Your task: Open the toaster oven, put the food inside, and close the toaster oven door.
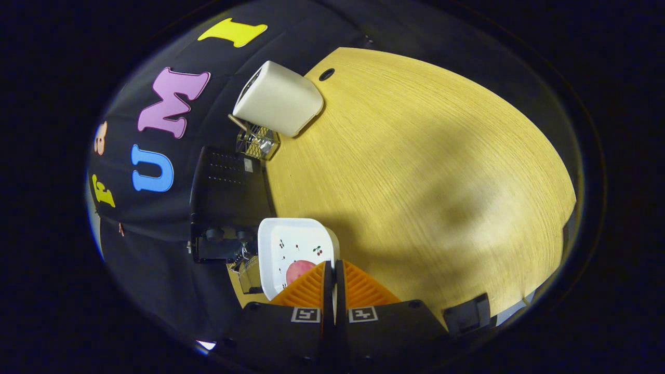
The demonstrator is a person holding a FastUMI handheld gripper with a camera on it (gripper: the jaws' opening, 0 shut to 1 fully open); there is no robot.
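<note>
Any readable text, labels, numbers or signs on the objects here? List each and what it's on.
No readable words or numbers on any item.
gripper, fingers closed on the rim of the white plate: two square coded markers, patterns, not text.
White plate: small cherry prints only.
black toaster oven: anything by its knobs is too small to read.
cream appliance: plain side, nothing printed.

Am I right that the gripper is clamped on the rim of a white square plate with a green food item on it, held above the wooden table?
Not quite: the food item on the white square plate is pinkish-red, not green. The gripper view shows it just ahead of the gripper, whose fingers pinch the plate's rim above the wooden table.
</note>
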